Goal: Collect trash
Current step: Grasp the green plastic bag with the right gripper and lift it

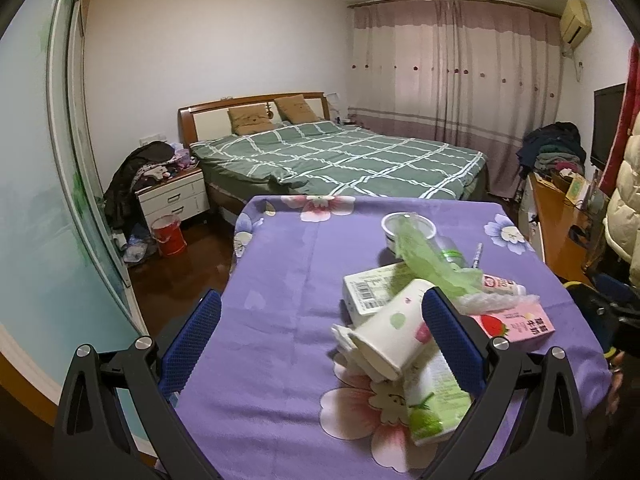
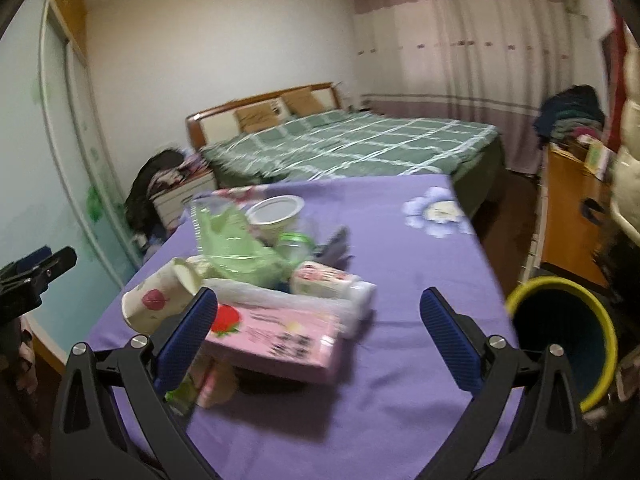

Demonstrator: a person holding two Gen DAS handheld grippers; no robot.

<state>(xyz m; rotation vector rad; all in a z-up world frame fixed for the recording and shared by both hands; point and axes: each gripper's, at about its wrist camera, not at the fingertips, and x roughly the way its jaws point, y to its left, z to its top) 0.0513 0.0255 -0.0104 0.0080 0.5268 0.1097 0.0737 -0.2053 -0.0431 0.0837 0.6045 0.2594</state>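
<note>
- The left tool (image 1: 320, 336) is spread wide and grips nothing; a tipped paper cup (image 1: 390, 336) lies between its 2 blue pads, close against the right pad.
- The right tool (image 2: 318, 332) is likewise wide open and empty; its left pad overlaps a pink strawberry milk carton (image 2: 280, 340), though contact cannot be judged in the blur.
- The trash sits in 1 heap on the desk (image 1: 272, 280), covered by a purple floral cloth: under the cup a green carton (image 1: 434, 404), then a white barcoded carton (image 1: 370, 288), crumpled clear plastic (image 1: 496, 302), a small pink-labelled bottle (image 2: 332, 284), a green plastic bag (image 1: 424, 256) and a white tub (image 1: 406, 228) farthest back.
- The desk's left half is bare cloth, out to the left edge; in the right wrist view the right side is bare too, out to the right edge.
- A yellow-rimmed bin (image 2: 568, 340) stands just beyond the desk's right edge, mouth open.
- Beyond the far edge, across a gap of floor, stands a bed (image 1: 340, 160) with a green checked cover.
</note>
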